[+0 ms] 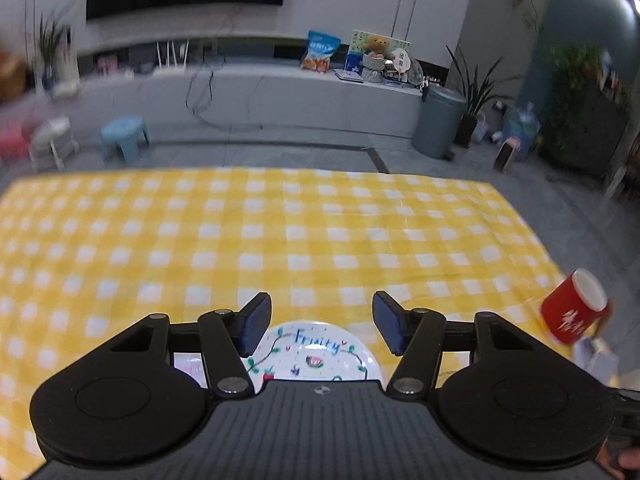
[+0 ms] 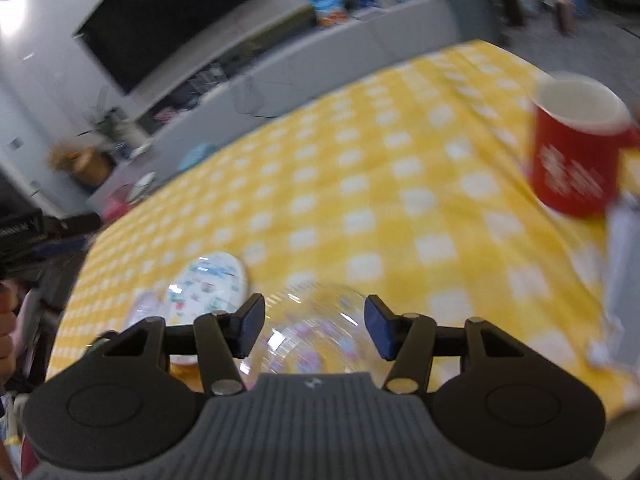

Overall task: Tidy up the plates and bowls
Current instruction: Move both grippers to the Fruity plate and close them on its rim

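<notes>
A white plate (image 1: 316, 354) with the word "Fruity" and fruit drawings lies on the yellow checked tablecloth (image 1: 280, 240), just below my left gripper (image 1: 322, 326), which is open and empty above it. In the right wrist view the same plate (image 2: 212, 284) lies at the left. A clear glass bowl (image 2: 316, 332) with a coloured pattern sits between and below the fingers of my right gripper (image 2: 314, 330), which is open. Whether the fingers touch the bowl cannot be told.
A red mug (image 1: 574, 308) with a white inside stands at the table's right edge; it also shows in the right wrist view (image 2: 576, 148). A white object (image 2: 624, 280) lies beside it. Beyond the table are a blue stool (image 1: 124, 136) and a grey bin (image 1: 438, 120).
</notes>
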Motion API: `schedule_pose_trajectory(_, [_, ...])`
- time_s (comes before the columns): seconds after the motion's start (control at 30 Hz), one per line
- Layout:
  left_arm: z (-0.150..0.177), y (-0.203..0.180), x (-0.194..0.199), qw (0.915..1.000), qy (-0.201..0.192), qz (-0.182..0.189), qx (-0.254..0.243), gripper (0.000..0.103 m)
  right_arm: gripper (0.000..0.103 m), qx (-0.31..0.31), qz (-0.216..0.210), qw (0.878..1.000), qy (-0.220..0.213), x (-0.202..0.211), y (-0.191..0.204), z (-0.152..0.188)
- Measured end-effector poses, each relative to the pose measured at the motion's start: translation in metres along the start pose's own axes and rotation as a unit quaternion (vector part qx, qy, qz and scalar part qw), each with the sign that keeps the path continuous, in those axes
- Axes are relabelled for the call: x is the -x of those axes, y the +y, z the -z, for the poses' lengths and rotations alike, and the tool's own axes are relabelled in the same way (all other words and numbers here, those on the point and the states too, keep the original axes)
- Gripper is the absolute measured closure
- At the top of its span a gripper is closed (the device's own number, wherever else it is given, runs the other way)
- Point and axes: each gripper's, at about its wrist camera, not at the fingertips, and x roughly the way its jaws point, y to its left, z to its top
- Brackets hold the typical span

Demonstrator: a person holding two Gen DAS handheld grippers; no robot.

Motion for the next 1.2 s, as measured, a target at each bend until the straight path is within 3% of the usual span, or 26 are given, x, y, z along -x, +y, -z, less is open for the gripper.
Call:
schedule_pose_trajectory(0.13, [0.003,0.041,-0.017,0.9979,0.043,0.031,0.037,0.034,0.048,0.081,-0.026,0.996,0.009,-0.016,0.030,-0.016])
schedule_pose_trajectory(0.27, [0.010,0.074,-0.040,0.9949,0.079,0.011,0.062,0.038,0.049,0.132,-0.035,0.989,0.054,-0.049,0.057,-0.024])
schedule_pose_trajectory(0.33, [0.015,0.086,-0.049,0.9926,0.099,0.025,0.066,0.040,0.049,0.137,-0.053,0.986,0.076,-0.068,0.065,-0.027])
schedule_pose_trajectory(0.53, [0.016,0.103,-0.080,0.9875,0.129,0.064,0.065,0.043,0.060,0.103,-0.076,0.983,0.133,-0.128,0.058,-0.040])
schedule_pose_trajectory(0.77, [0.014,0.117,-0.102,0.9798,0.141,0.109,0.091,0.047,0.069,0.044,-0.109,0.977,0.178,-0.170,0.026,-0.048])
schedule_pose_trajectory(1.03, [0.014,0.122,-0.111,0.9744,0.156,0.109,0.120,0.047,0.074,-0.043,-0.176,0.965,0.190,-0.186,-0.002,-0.051])
schedule_pose_trajectory(1.2, [0.015,0.121,-0.113,0.9736,0.158,0.109,0.124,0.047,0.080,-0.051,-0.193,0.960,0.198,-0.191,-0.001,-0.050])
